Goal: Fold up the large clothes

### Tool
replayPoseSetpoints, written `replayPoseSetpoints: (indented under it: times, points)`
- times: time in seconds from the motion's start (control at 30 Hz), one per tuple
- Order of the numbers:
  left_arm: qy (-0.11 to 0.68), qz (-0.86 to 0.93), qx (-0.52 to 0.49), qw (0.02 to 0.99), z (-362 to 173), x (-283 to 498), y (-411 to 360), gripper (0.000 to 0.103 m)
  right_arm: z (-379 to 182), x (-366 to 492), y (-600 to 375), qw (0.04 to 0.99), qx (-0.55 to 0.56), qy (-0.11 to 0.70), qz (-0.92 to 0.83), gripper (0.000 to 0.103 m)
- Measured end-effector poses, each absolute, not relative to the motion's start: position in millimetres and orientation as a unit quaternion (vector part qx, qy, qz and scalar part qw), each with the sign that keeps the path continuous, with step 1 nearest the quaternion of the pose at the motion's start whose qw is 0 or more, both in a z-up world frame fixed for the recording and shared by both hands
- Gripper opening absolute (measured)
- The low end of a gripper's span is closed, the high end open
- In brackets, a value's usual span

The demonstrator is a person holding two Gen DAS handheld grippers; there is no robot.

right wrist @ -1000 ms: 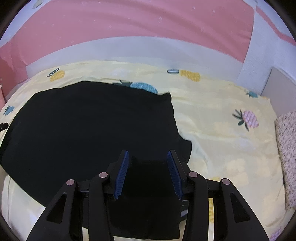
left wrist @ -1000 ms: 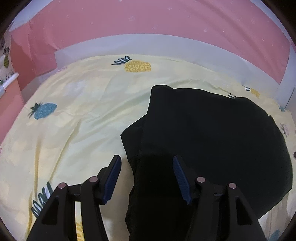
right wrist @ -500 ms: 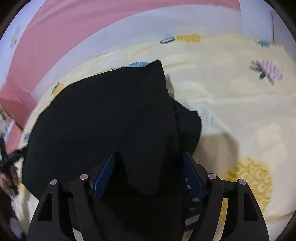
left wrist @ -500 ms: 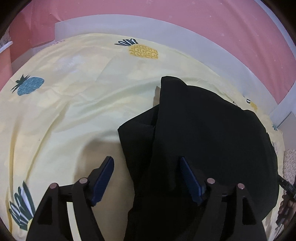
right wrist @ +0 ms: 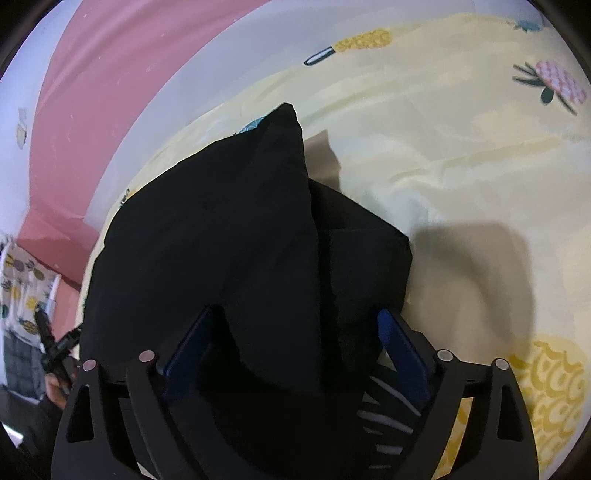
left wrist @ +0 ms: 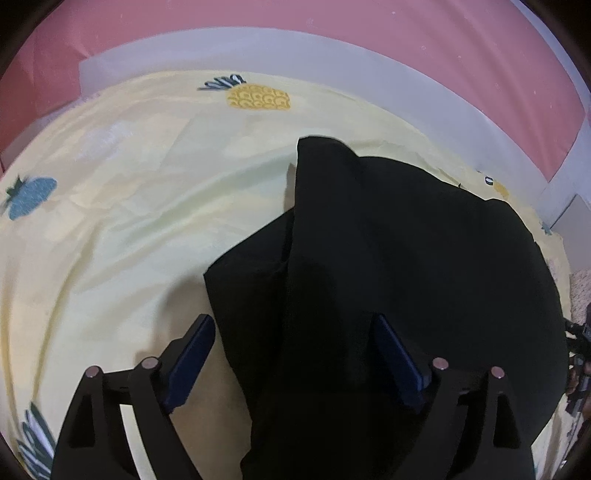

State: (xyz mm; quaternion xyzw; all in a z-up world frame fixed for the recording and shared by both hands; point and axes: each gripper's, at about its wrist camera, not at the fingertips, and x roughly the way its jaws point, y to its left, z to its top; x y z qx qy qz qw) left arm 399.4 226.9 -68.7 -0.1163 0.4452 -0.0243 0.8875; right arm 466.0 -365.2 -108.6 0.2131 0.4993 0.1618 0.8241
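Observation:
A large black garment (left wrist: 406, 258) lies on a yellow pineapple-print bed sheet (left wrist: 129, 221). Its left edge is folded into a ridge running away from me. My left gripper (left wrist: 295, 332) is open, jaws wide, straddling that near left edge just above the cloth. In the right wrist view the same garment (right wrist: 221, 240) shows with its right edge bunched up. My right gripper (right wrist: 295, 332) is open, jaws wide, with the black cloth between the blue pads (right wrist: 397, 343). Each view shows the other gripper at the frame edge.
A pink wall (left wrist: 295, 29) with a white base band (left wrist: 258, 48) runs behind the bed. The sheet (right wrist: 461, 147) stretches bare to the right of the garment. A patterned cloth (right wrist: 22, 280) hangs at far left in the right wrist view.
Both grippers opened wider and came lower over the garment's near side edges. The right camera rolled, tilting the bed. The garment's sides have bunched into ridges.

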Motion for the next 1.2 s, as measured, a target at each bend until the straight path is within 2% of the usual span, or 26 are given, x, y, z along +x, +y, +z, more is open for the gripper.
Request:
replayPoseSetpoints:
  times: [0.23,0.43,0.47,0.53,0.63,0.67,0.73,0.8,0.9,1.0,1.2]
  points:
    - [0.467,-0.082,-0.221,0.852,-97,411,254,0.101,-126,477,-373,0.795,0.253,0.515,0.196,0.097]
    - [0.471,-0.111,-0.210,0.850,-98,420,250,0.103,-128,482,-371,0.788,0.250,0.520,0.215,0.097]
    - [0.471,-0.111,-0.209,0.850,-99,421,249,0.103,-128,482,-371,0.787,0.250,0.520,0.217,0.095]
    - [0.468,-0.116,-0.208,0.851,-97,417,247,0.101,-127,476,-371,0.781,0.258,0.519,0.233,0.081]
    - [0.465,-0.122,-0.200,0.853,-96,416,242,0.091,-122,467,-369,0.784,0.258,0.509,0.244,0.066]
    - [0.465,-0.124,-0.196,0.855,-96,419,240,0.084,-123,468,-369,0.785,0.257,0.509,0.242,0.065]
    - [0.461,-0.123,-0.183,0.860,-92,418,234,0.072,-121,469,-365,0.789,0.249,0.507,0.241,0.050]
    - [0.453,-0.122,-0.168,0.867,-86,417,229,0.053,-114,468,-360,0.796,0.233,0.503,0.242,0.040]
    - [0.449,-0.113,-0.161,0.872,-73,412,225,0.039,-104,466,-358,0.801,0.228,0.505,0.228,0.033]
    - [0.449,-0.100,-0.151,0.875,-60,409,223,0.033,-91,463,-352,0.807,0.223,0.502,0.217,0.030]
    - [0.445,-0.090,-0.145,0.879,-29,396,222,0.029,-64,452,-345,0.817,0.223,0.489,0.210,0.028]
